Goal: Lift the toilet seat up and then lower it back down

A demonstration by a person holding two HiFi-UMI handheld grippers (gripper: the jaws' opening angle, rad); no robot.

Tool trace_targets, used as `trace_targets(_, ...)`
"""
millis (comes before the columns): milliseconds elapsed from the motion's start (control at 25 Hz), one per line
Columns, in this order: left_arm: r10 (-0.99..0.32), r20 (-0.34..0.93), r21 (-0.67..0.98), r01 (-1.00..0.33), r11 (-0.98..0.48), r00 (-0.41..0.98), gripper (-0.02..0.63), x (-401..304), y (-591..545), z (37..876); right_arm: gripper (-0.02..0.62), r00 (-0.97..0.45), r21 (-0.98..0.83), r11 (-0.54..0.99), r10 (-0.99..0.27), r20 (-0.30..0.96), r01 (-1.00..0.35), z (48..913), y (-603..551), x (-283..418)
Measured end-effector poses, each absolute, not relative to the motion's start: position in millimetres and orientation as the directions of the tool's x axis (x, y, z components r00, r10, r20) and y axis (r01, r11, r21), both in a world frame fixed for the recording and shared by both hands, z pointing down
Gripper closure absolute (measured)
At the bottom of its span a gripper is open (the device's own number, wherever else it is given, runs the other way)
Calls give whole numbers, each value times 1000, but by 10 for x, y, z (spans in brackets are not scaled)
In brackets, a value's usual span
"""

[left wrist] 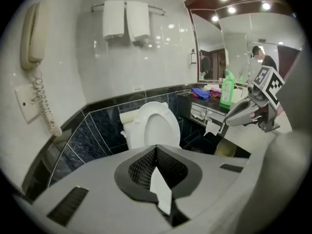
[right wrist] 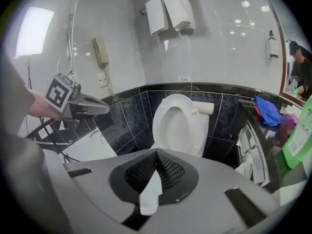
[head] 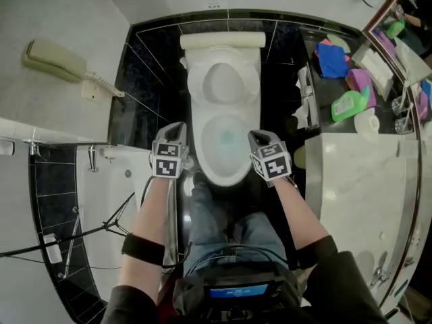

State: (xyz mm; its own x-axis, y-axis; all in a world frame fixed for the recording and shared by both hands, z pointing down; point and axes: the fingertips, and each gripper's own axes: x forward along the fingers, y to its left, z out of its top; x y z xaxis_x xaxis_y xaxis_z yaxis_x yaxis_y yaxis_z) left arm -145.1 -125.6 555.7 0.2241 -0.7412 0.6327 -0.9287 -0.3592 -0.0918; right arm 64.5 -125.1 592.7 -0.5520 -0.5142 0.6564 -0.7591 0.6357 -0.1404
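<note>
The white toilet [head: 223,171] stands against the black tiled wall. Its seat [head: 223,83] is tipped up against the tank, and the bowl [head: 227,139] lies uncovered. The upright seat also shows in the left gripper view [left wrist: 155,126] and the right gripper view [right wrist: 183,123]. My left gripper [head: 177,128] hovers at the bowl's front left, its jaws shut on nothing [left wrist: 156,151]. At the bowl's front right, my right gripper [head: 254,138] also has its jaws together and empty [right wrist: 156,155]. Neither touches the toilet.
A wall phone [head: 57,61] hangs at the left. A marble counter [head: 364,174] at the right carries a green bottle [head: 349,104], cloths [head: 331,59] and a paper roll [head: 368,122]. Towels [left wrist: 126,21] hang above the toilet. A tripod [head: 81,233] stands at the lower left.
</note>
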Motion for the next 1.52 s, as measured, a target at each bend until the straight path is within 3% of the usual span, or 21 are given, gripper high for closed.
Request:
trace_targets(240,-773,606,-47,-962,-267,185,600,-1332,-666,5154,584,-545,-143,627,-514,663,-766,5587,-876,1128)
trace_targets(480,-767,605,-37,-955,-295,213,600,-1269,-339,4783,584,-510,-143,581,-539,670,-801,5345,-568,1393)
trace_targets(1520,-742,608,59,-948,-313,283,600,-1831,513,4783,584,-442,-132,493,-591,675,-860,5172,181,1090)
